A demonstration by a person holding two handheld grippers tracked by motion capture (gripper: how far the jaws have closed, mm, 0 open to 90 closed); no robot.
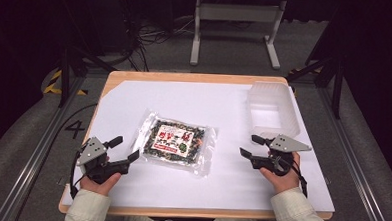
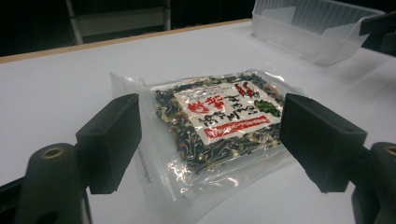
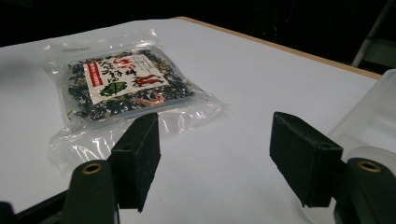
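Currently the clear packet of dark dried food lies flat mid-worktop, long axis roughly along the front edge, slightly skewed. Left hand-held gripper sits near the front-left corner, jaws spread, nothing held, packet just ahead to its right; it looks the nearer one. Right hand-held gripper toward the front-right, jaws spread, empty, packet off to its left. Translucent tub by the right edge, empty.

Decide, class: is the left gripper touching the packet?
Apart. In the high view, bare white sheet separates the left gripper from the packet; the left gripper view shows its open jaws short of the packet's near edge.
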